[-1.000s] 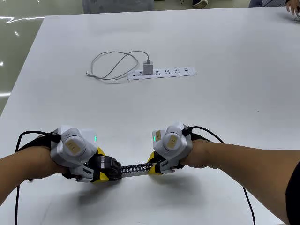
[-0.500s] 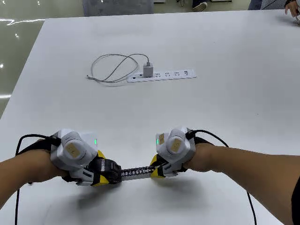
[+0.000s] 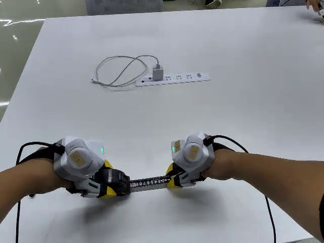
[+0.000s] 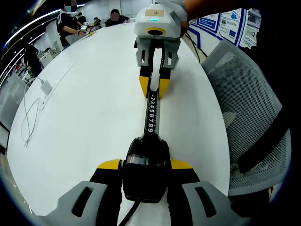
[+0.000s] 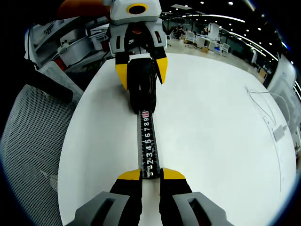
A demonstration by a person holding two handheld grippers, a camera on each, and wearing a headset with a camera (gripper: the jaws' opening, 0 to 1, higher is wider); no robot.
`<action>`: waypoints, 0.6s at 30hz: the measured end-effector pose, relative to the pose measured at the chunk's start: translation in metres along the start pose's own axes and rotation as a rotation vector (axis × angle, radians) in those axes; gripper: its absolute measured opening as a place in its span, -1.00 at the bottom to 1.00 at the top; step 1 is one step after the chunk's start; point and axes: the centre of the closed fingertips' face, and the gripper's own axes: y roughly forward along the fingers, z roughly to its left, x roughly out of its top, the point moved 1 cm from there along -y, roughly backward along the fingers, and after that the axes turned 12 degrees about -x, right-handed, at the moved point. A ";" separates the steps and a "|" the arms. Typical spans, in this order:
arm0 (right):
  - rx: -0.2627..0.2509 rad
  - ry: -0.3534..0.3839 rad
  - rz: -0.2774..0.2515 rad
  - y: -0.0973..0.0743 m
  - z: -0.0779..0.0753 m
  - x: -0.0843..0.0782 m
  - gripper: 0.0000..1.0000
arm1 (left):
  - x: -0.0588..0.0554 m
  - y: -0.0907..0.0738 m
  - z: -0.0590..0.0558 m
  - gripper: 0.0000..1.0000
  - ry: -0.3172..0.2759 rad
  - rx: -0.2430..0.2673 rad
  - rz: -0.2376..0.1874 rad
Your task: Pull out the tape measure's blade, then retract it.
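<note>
Head view: blade (image 3: 149,181) runs left-right, case (image 3: 114,181) at its left.

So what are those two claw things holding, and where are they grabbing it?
The left gripper clamps the tape measure by its black case. The right gripper pinches the tip of its blade, which is partway out.

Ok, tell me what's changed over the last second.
The right gripper, shut on the tip of the blade, has slid a little further to the person's right, drawing out slightly more blade. The left gripper stays clamped on the tape measure case, in place. The power strip and cable haven't moved.
</note>
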 end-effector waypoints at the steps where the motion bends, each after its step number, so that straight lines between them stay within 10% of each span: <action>1: -0.001 0.001 -0.001 -0.001 0.000 0.000 -0.82 | 0.000 0.000 0.000 -0.36 -0.002 0.001 -0.001; 18: -0.002 -0.007 0.008 -0.005 -0.003 -0.008 -0.82 | 0.000 0.001 0.000 -0.36 -0.004 0.003 0.010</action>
